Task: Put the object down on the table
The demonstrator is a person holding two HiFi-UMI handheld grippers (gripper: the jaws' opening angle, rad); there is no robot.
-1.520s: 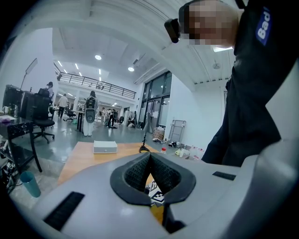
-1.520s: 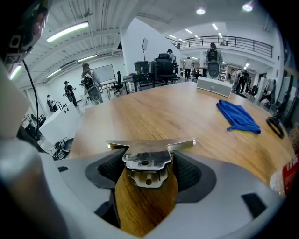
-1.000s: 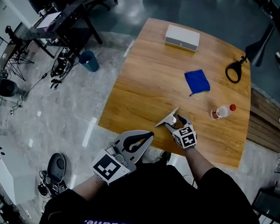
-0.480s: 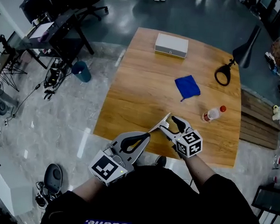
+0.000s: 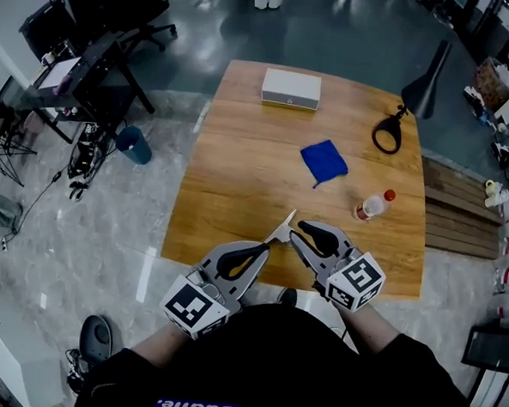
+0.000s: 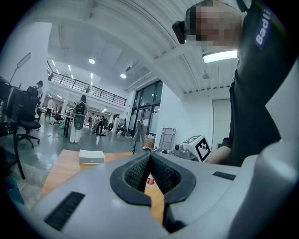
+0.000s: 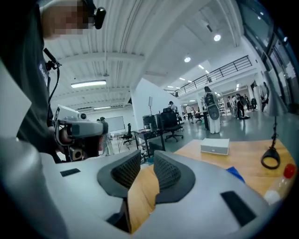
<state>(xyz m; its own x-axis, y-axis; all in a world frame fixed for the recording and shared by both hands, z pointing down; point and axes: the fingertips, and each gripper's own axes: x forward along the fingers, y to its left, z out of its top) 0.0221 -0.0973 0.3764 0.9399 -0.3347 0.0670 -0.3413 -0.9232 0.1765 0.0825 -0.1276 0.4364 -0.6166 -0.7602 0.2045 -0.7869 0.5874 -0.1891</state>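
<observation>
My right gripper (image 5: 291, 233) hovers over the front edge of the wooden table (image 5: 239, 180). Its jaws are closing, and in the right gripper view (image 7: 147, 163) only bare tabletop shows through the gap between them. My left gripper (image 5: 265, 247) hangs just left of it, off the table's front edge, its pads (image 6: 140, 172) touching at the tips with nothing held. A clear bottle with a red cap (image 5: 370, 204) lies on its side on the table, ahead and to the right of both grippers. A blue cloth (image 5: 323, 162) lies beyond it, mid-table.
A white box (image 5: 291, 88) sits at the table's far edge. A black desk lamp (image 5: 397, 121) stands at the far right corner. Left of the table, on the tiled floor, are a blue bin (image 5: 134, 144) and a desk with chairs (image 5: 92, 51). Wooden slats (image 5: 460, 215) lie to the right.
The right gripper's jaws have narrowed from wide open, and it has drawn back toward the table's front edge. The left gripper has stayed where it was. The head view has shifted.
</observation>
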